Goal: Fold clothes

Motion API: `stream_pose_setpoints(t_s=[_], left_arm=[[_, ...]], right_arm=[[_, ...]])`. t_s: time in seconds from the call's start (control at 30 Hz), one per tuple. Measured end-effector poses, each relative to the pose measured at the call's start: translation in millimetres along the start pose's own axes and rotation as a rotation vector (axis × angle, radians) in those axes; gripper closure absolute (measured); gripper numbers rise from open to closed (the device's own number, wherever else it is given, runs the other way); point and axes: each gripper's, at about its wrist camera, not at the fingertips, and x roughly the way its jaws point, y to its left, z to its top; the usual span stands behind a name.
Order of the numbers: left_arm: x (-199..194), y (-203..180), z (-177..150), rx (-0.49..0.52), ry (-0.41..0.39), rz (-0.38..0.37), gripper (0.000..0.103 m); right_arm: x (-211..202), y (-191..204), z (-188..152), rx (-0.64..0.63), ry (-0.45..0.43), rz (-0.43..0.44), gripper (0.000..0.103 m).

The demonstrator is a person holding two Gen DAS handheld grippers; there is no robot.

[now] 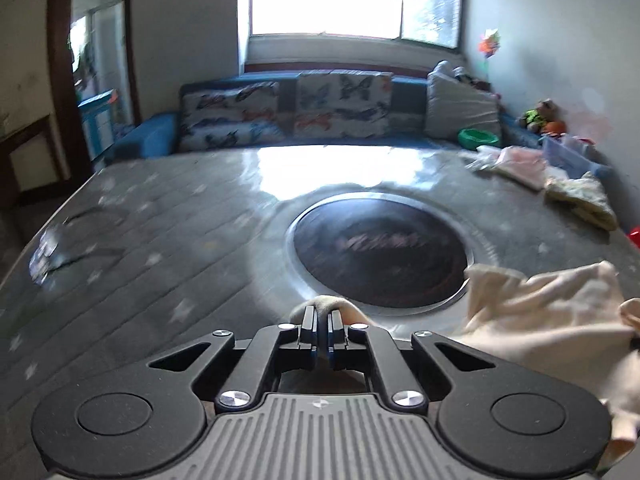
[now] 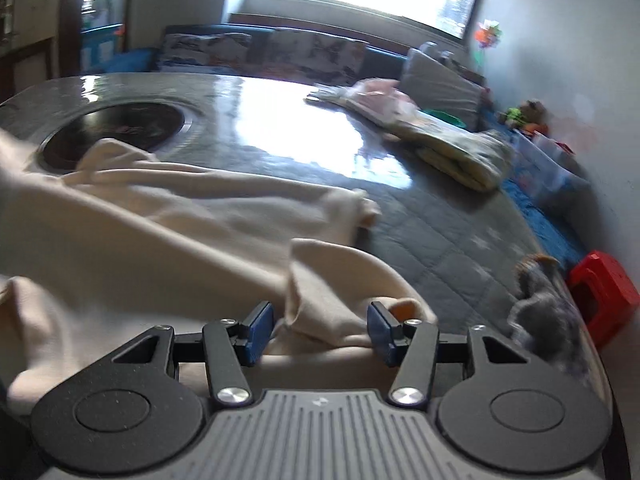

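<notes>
A cream garment lies rumpled across the near part of the grey quilted table. In the left wrist view the bulk of this garment trails off to the right. My left gripper is shut on a bunched edge of it, and a cream tuft shows just past the tips. My right gripper stands open. A raised fold of the garment sits between its blue pads without being pinched. The left wrist view is blurred by motion.
A round dark inset sits in the table's middle. Folded clothes are piled at the far right. A butterfly-print sofa stands behind the table. A red stool and a grey furry thing are at the right edge.
</notes>
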Motion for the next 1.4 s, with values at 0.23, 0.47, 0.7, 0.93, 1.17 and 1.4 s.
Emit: stream_pose_setpoints(t_s=[0.23, 0.47, 0.7, 0.93, 1.17, 1.4], left_arm=[[2, 34, -18, -0.038, 0.117, 0.040, 0.092], [-2, 30, -11, 0.027, 0.120, 0.022, 0.061], [1, 28, 14, 0.027, 0.107, -0.006, 0.042], [13, 7, 31, 0.061, 0.088, -0.057, 0.040], [60, -54, 43, 0.131, 0.108, -0.219, 0.040], [113, -94, 51, 0.153, 0.165, -0.296, 0.037]], right_arm=[[-16, -12, 6, 0.103, -0.015, 0.067, 0.048], [-23, -14, 33, 0.138, -0.070, 0.162, 0.048], [-1, -14, 54, 0.149, -0.076, 0.181, 0.048], [31, -13, 76, 0.164, -0.072, 0.192, 0.049], [57, -14, 89, 0.188, -0.041, 0.184, 0.055], [74, -16, 89, 0.214, -0.007, 0.201, 0.062]])
